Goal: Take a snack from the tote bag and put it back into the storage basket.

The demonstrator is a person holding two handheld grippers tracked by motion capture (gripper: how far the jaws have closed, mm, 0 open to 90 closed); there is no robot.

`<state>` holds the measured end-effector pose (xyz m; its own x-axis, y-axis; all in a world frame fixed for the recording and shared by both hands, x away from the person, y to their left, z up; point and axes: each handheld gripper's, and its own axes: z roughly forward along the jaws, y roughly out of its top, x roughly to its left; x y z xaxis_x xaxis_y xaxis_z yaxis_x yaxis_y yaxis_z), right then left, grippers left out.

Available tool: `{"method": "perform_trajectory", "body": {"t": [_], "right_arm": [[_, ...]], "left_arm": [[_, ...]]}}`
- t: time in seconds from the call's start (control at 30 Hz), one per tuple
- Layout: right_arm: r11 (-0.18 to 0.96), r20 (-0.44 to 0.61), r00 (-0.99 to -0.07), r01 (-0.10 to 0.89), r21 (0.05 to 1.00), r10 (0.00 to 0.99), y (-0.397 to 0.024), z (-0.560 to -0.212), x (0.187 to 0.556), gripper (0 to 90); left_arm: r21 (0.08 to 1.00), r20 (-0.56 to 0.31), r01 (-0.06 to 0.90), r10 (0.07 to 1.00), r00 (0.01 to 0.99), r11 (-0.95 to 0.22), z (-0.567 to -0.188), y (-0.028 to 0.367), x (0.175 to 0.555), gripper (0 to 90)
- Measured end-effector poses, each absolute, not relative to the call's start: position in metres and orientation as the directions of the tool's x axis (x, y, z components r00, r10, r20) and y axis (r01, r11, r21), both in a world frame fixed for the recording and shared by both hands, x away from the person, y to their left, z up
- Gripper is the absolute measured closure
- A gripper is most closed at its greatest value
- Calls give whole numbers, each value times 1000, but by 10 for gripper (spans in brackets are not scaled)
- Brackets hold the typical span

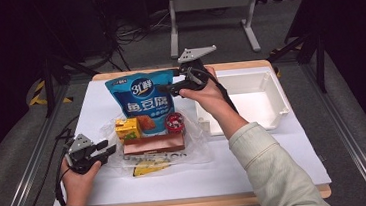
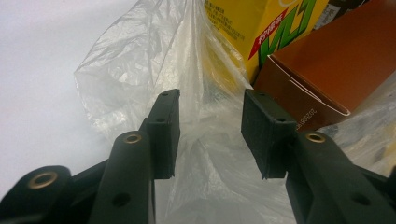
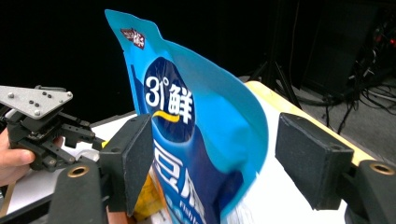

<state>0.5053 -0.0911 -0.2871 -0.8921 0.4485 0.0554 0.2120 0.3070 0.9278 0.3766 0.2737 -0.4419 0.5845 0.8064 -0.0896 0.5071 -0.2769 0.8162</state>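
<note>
Left gripper (image 2: 210, 135): I am holding it low at the near left of the worktop (image 1: 277, 165), jaws apart, with a fold of the clear plastic bag (image 2: 140, 79) lying loose between them.
Right gripper (image 3: 215, 158): I am keeping its jaws wide apart either side of the blue snack pouch (image 3: 196, 140), pads not pressing.
Pouch: it is standing upright in the bag's mouth, behind the yellow carton (image 1: 127, 129), brown box (image 1: 154, 144) and red tin (image 1: 175, 122).
White tray (image 1: 272, 115): sitting to the right.
</note>
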Motion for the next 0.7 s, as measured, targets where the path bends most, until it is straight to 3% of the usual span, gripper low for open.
{"method": "perform_trajectory", "body": {"t": [0.7], "right_arm": [[324,61,-912,205,924,405,-61,-311,525,297]], "left_arm": [[815,-92,507,801,591,-280,-443,275,377,568]]}}
